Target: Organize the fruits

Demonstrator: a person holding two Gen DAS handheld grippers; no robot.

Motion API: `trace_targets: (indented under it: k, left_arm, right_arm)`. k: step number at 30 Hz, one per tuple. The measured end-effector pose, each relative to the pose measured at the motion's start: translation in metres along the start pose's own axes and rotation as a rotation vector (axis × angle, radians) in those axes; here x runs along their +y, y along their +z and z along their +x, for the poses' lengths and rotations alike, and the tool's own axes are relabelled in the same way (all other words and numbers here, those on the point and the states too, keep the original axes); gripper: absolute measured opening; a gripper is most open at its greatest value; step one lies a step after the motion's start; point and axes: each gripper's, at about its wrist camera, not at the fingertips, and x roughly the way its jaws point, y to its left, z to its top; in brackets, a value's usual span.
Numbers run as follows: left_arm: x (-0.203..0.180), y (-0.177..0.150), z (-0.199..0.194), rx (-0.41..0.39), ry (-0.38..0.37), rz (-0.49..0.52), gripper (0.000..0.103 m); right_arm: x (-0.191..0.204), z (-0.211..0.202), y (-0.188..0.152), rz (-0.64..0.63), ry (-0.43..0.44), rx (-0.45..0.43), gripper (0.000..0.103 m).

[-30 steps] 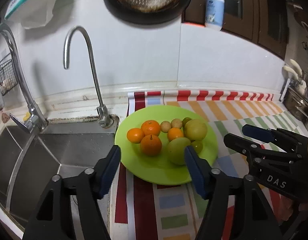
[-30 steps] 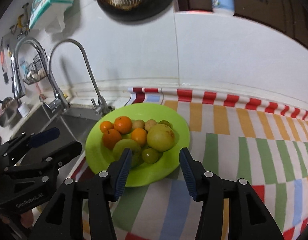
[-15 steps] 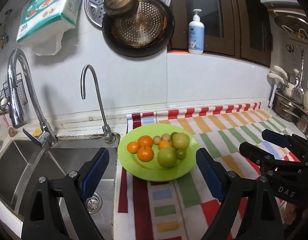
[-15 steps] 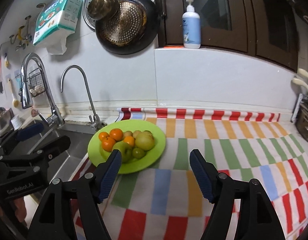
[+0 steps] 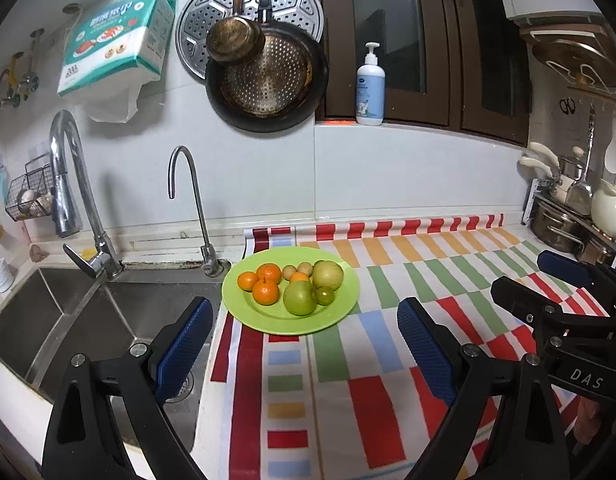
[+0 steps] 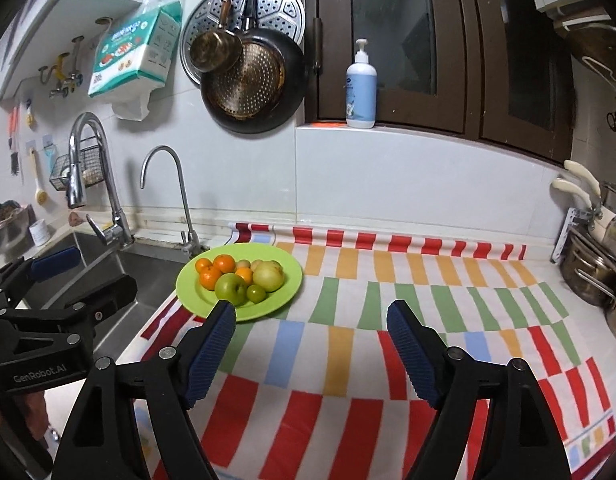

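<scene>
Both grippers empty, fruit all on the plate.
Left wrist: our left gripper [image 5: 303, 344] is wide and opening, nothing between the pads; the green plate [image 5: 340, 308] with oranges [image 5: 265, 292] and a green apple [image 5: 299, 298] sits beside the sink [image 5: 87, 320]. Right wrist: our right gripper [image 6: 308, 350] is opening, empty, over the striped mat [image 6: 388, 320].

Sitting on one green plate [image 5: 267, 320]: four oranges [image 5: 265, 292], two big green fruits [image 5: 299, 298], one small lime [image 5: 325, 295], two small tan fruits [image 5: 288, 271]. Standing left of the plate: two taps [image 5: 187, 200].
</scene>
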Motion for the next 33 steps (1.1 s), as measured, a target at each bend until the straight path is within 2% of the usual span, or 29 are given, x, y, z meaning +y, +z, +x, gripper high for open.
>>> trace_targets:
  k: [15,21,33]
  left_arm:
    - [-0.027,-0.011,-0.050,-0.042,0.019,0.006,0.103]
    - [-0.034,-0.015,-0.062,-0.042,0.042,0.021,0.103]
    - [-0.039,-0.019,-0.076,-0.048,0.034,0.011,0.103]
  right_arm:
    - [-0.020,-0.052,-0.019,0.010,0.027,-0.027,0.081]
    - [-0.024,-0.063,-0.024,0.014,0.035,-0.031,0.081]
    - [-0.029,-0.073,-0.032,0.015,0.042,-0.031,0.081]
